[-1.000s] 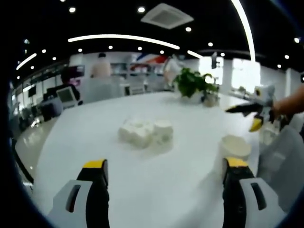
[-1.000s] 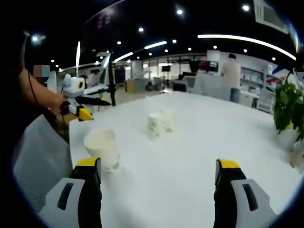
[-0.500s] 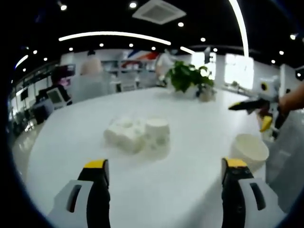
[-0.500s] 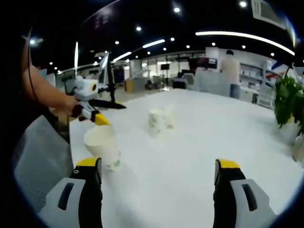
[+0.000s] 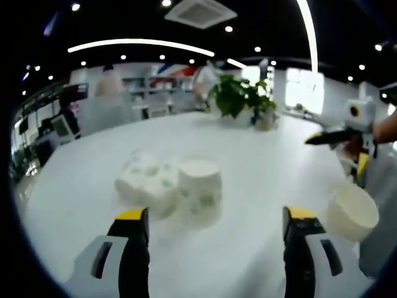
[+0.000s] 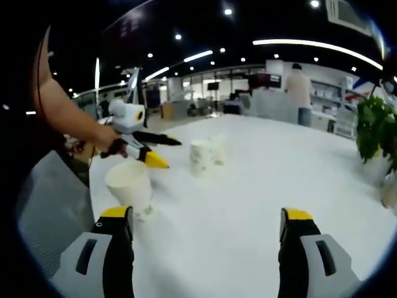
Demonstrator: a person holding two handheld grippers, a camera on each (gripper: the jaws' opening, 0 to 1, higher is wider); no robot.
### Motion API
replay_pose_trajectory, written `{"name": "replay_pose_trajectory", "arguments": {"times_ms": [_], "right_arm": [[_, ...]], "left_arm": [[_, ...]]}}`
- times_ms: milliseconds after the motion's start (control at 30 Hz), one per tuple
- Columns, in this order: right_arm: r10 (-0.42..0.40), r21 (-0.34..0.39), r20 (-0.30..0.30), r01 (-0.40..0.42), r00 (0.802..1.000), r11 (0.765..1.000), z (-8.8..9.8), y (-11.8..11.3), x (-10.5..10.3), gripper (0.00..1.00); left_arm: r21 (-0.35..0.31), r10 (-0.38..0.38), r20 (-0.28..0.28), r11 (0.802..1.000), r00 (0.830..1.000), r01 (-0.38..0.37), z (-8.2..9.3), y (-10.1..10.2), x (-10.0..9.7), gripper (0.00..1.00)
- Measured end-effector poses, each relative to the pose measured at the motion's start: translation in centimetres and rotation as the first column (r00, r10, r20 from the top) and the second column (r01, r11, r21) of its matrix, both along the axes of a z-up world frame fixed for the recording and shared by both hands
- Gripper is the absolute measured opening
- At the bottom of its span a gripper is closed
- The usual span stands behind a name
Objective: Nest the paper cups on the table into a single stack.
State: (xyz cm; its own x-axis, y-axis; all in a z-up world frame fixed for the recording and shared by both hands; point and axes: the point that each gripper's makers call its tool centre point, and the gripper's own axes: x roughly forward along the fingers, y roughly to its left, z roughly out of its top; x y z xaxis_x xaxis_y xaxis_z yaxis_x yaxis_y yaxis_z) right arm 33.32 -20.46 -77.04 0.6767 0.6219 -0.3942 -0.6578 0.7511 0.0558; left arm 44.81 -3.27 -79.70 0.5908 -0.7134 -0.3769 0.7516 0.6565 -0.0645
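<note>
Several paper cups sat on the white table (image 5: 80,205), all blurred, so their printed pattern read as nothing more than faint green specks. In the left gripper view an upright cup (image 5: 200,189) stood near the middle, its round rim open upward, and just beside it on the view's left lay a soft white clump of cups (image 5: 144,183); how many were in that clump, and whether they lay on their sides or nested, could not be told. A lone cup (image 5: 352,212) stood near the table's edge at the view's right, partly cut off by the view's curve. The left gripper (image 5: 214,248) hung above the table short of the upright cup, its yellow-tipped black jaws wide apart with nothing between them.

In the right gripper view the lone cup (image 6: 129,187) stood close to the table's near edge, tapered and matte. The right gripper (image 6: 205,248) was also spread open and empty, that cup just above its left jaw. Entering from the left, the other gripper (image 6: 162,151) was held by a hand (image 6: 110,140), its dark jaws and yellow tip over the lone cup's rim; contact was unclear. Farther back stood the cup group (image 6: 206,156), smeared into one pale shape. A leafy potted plant (image 5: 240,99) sat at the table's far side, and the background room was a haze of lights.
</note>
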Motion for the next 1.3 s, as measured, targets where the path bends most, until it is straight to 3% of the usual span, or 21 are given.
{"name": "replay_pose_trajectory", "arguments": {"times_ms": [400,900,1300], "right_arm": [[-0.009,-0.001,-0.02,0.009,1.0,1.0,-0.5,-0.3,-0.2,0.96],[-0.016,-0.001,-0.033,0.016,0.999,1.0,-0.6,-0.5,-0.5,0.96],[-0.014,0.007,-0.035,0.015,0.999,1.0,-0.7,-0.1,-0.6,0.95]], "left_arm": [[0.024,-0.023,0.023,0.999,0.999,0.022,-1.0,-2.3,2.7,0.76],[0.065,-0.022,0.044,0.998,0.999,0.019,-1.3,-3.6,4.7,0.4],[0.045,-0.025,0.032,0.999,0.999,0.024,-0.8,-3.6,4.4,0.39]]}}
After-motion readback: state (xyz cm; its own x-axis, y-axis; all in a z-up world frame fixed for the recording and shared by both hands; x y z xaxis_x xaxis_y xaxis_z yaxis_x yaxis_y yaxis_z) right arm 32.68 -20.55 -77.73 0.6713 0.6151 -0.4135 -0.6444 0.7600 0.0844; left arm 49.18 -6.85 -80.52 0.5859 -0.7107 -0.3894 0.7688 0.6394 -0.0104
